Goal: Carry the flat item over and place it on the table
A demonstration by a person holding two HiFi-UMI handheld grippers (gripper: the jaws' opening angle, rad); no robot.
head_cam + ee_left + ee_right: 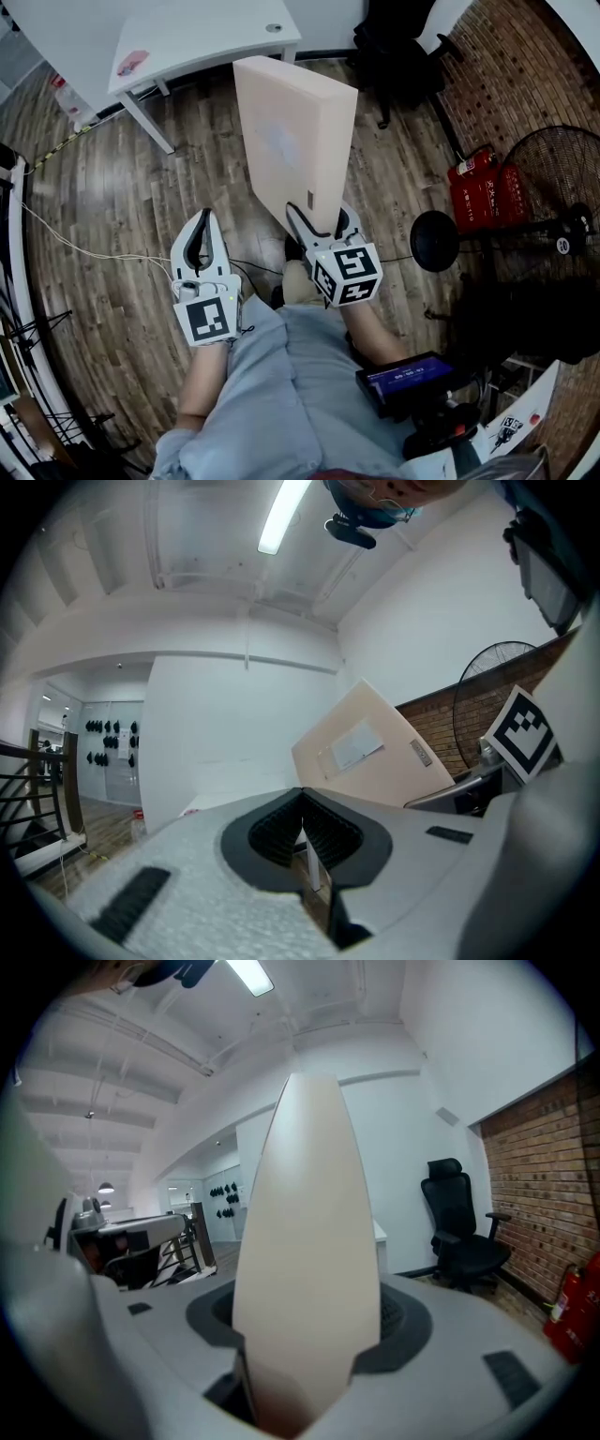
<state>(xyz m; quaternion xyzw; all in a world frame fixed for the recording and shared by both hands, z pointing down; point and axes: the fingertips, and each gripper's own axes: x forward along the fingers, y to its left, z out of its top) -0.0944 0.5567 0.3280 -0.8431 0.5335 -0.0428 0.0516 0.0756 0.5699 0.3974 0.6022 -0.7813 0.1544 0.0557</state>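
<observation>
The right gripper (pixel 322 223) pinches the box (pixel 295 141) by its lower narrow edge. In the right gripper view that pale edge fills the gap between the jaws, with a pad pressed on each broad face. The box is flat and beige, with a faint pale label on its wide face, and it stands nearly upright out of the jaws. It is not on the table (pixel 206 33). It hangs over the wood floor (pixel 122 216) just short of the table's near right corner, with its top edge close below that corner in the head view.

The left gripper (pixel 204 223) is pressed together with nothing in it, and in its own view the dark pads meet at their tips. It sits farther from the table than the box does, off the table's near side and apart from the box.

The table is white, and a small pink item (pixel 131 63) lies toward its left end. A black chair (pixel 403 47) stands just right of the table. Red extinguishers (pixel 478 197) and a dark fan (pixel 558 178) stand well to the table's right, along a brick wall (pixel 487 84). A dark tablet (pixel 408 380) with a lit screen shows by the person's right side, far from the table.
</observation>
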